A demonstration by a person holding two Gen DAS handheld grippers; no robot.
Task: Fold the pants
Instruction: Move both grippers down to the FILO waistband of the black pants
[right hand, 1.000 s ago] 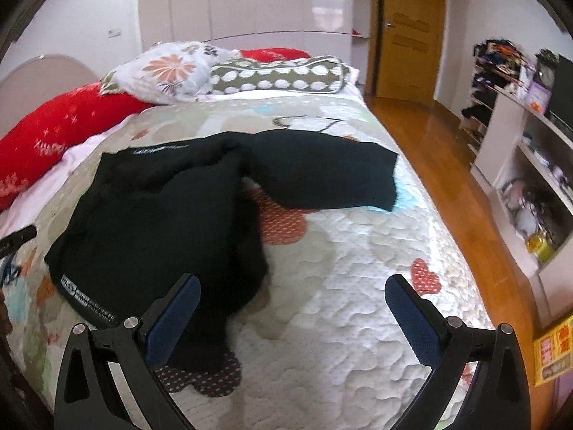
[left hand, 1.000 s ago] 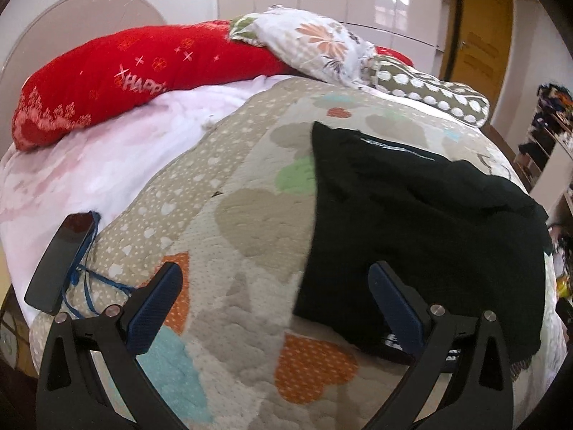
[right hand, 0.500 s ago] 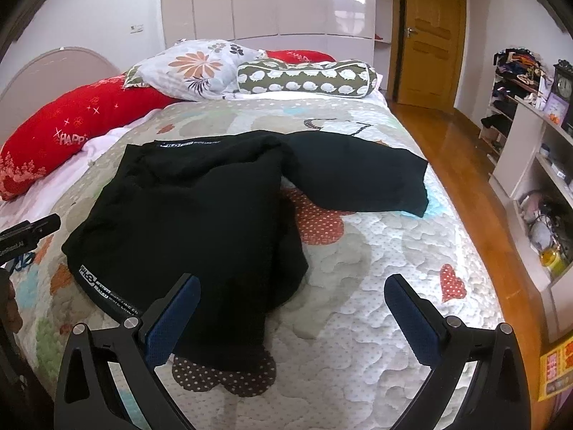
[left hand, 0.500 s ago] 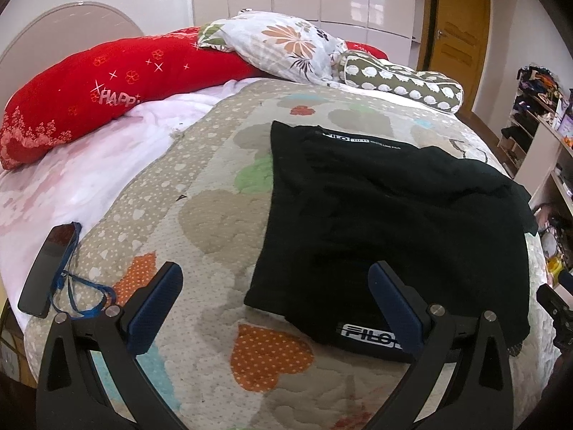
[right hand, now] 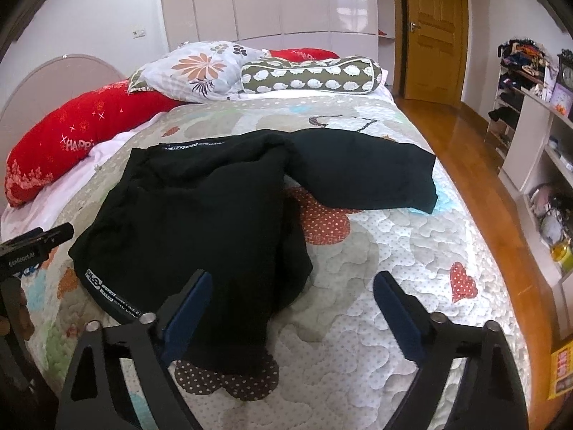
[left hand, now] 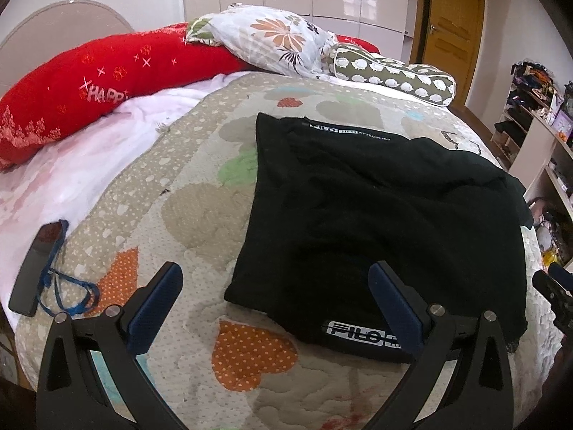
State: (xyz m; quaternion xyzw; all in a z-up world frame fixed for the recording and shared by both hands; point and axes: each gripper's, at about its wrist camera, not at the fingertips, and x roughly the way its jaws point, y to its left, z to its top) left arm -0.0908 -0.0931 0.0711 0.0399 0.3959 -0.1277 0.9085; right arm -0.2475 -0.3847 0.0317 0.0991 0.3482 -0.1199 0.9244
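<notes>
Pants (right hand: 200,222), black with white lettering on the waistband, lie spread on the quilted bed (right hand: 412,251), one leg angled off to the right. Left of the left hand-held gripper (left hand: 275,301), a dark phone (left hand: 35,268) with a blue cord rests near the bed's edge. That hand-held gripper hangs with jaws spread; the near waistband corner lies between its fingers, unpinched. The right hand-held gripper (right hand: 292,302) is closing from a wide spread, its left finger over the pants' near edge, its right finger over bare quilt, gripping nothing. Pillows (right hand: 200,71) lie beyond both.
</notes>
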